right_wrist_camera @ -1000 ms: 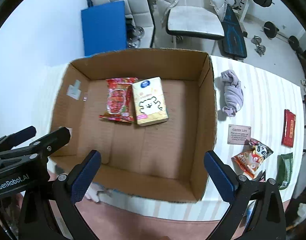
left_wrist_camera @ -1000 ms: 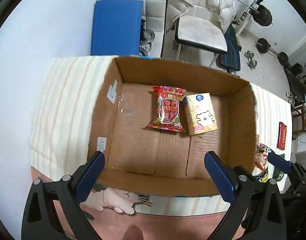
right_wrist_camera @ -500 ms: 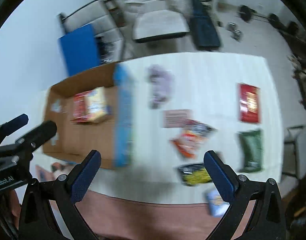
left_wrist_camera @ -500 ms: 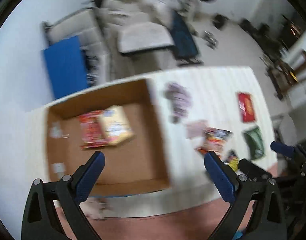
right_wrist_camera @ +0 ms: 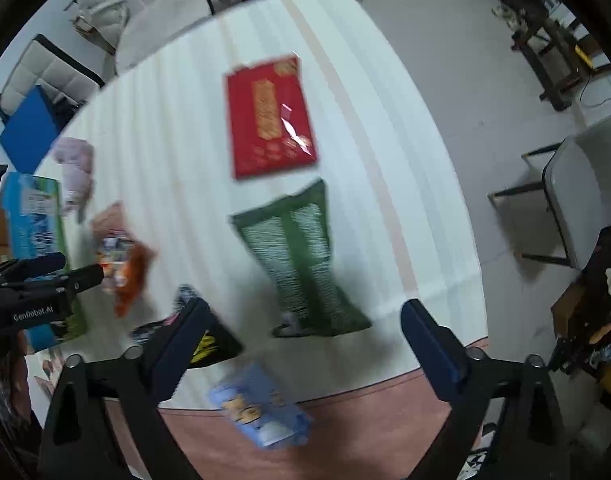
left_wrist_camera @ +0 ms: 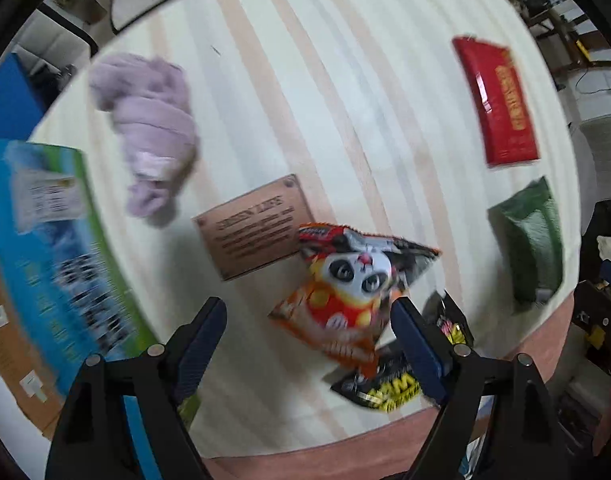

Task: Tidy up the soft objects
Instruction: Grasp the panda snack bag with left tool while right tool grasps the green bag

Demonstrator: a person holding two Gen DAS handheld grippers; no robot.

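Hovering your left gripper [left_wrist_camera: 307,320], fingers spread, empty, over panda snack bag [left_wrist_camera: 355,284] near table [left_wrist_camera: 345,80] front edge. Light, crinkly, slippery; pinch crimped end. Right gripper [right_wrist_camera: 301,326] released too.

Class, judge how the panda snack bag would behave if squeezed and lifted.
The panda snack bag looks puffed with crinkled foil, so it is probably light and yields under the tongs. Its glossy film may slip. It lies partly over a black packet, which might shift.

Pale striped table [left_wrist_camera: 345,80], brown rectangular plaque with printed lettering [left_wrist_camera: 253,226] lying flat on it, grey metal-framed chair [right_wrist_camera: 573,200] on grey floor [right_wrist_camera: 445,40], blue flat panel [right_wrist_camera: 25,132] beyond the table.
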